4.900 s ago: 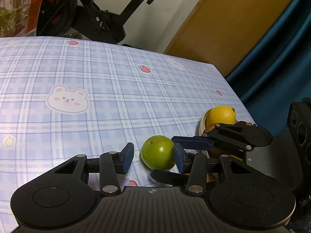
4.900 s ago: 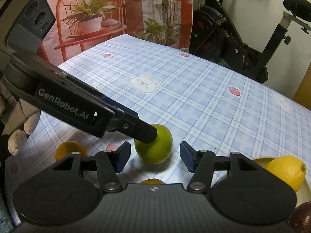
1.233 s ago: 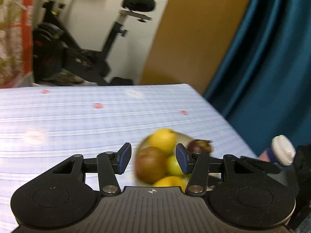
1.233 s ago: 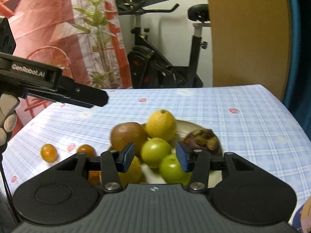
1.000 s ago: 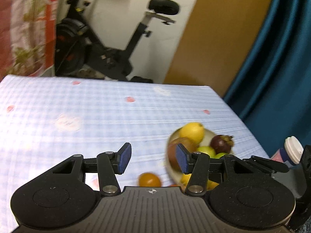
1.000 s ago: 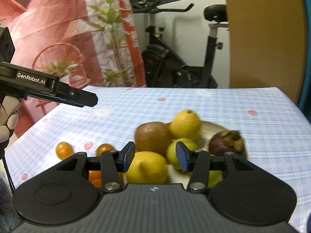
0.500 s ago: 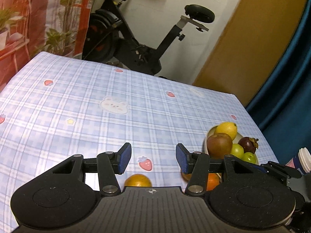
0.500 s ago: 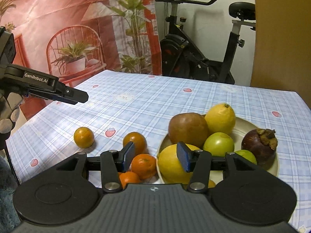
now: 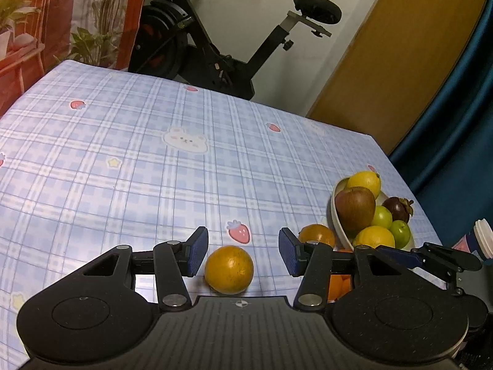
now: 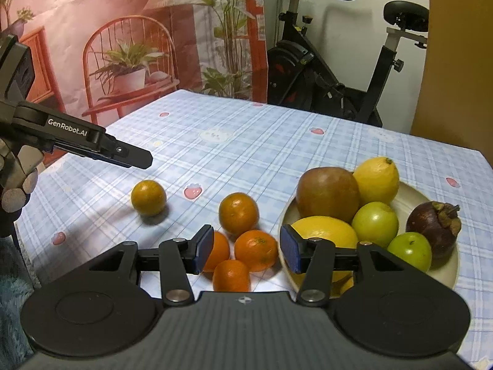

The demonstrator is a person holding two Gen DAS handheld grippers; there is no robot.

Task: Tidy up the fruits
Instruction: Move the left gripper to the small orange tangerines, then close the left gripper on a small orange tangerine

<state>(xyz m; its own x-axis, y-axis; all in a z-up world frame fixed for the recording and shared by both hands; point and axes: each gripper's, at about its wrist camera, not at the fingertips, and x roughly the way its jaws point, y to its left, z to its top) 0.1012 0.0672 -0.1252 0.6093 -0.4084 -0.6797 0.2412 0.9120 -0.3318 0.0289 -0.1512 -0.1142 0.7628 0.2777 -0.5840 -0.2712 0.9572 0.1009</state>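
Note:
A cream bowl (image 10: 413, 199) at the table's near right holds an apple (image 10: 327, 192), lemons, green fruits and a mangosteen (image 10: 433, 226); it also shows in the left wrist view (image 9: 336, 212). Several oranges lie on the cloth left of it. A lone orange (image 9: 229, 269) sits between the open pads of my left gripper (image 9: 243, 254), untouched; it shows in the right wrist view (image 10: 148, 197). My right gripper (image 10: 248, 248) is open and empty above a cluster of oranges (image 10: 255, 249). The left gripper's finger (image 10: 129, 155) hovers above the lone orange.
The table has a blue plaid cloth (image 9: 154, 160) with strawberry and bear prints. An exercise bike (image 9: 215, 46) stands behind the far edge. A small bottle (image 9: 480, 242) stands at the far right. A blue curtain hangs on the right.
Both grippers have pulled back and turned left from the bowl. The left gripper has come down around the lone orange. The right gripper now faces the orange cluster.

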